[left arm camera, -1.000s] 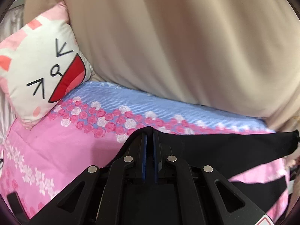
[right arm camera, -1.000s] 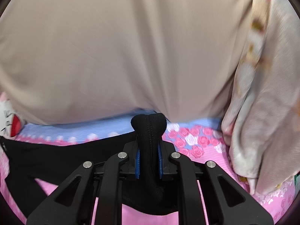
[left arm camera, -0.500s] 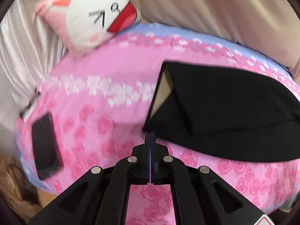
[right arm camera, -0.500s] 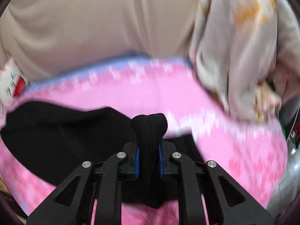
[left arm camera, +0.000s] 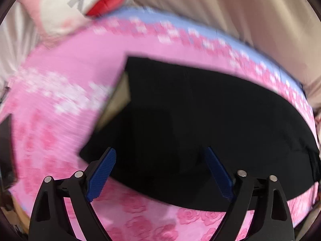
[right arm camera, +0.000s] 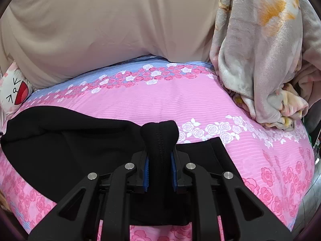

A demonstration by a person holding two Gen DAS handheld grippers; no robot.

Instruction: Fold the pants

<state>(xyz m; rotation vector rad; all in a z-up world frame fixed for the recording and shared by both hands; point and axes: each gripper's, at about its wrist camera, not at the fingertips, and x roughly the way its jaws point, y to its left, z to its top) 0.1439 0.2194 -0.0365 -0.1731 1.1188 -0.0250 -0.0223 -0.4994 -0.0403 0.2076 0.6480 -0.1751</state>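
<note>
We are laying the black pants [left arm camera: 200, 124] across the pink bedsheet [right arm camera: 200, 98]. Our right gripper [right arm camera: 159, 172] is pinching a bunched fold; our left gripper [left arm camera: 160, 172], jaws just opened, is hovering empty. Soft, limp cloth: we judge edges and corners the best holds.

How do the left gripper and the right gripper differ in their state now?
The left gripper is open, having just been opening, with nothing pinched; the right gripper is shut on a bunch of the black pants. Both are over the pants on the pink bedsheet.
</note>
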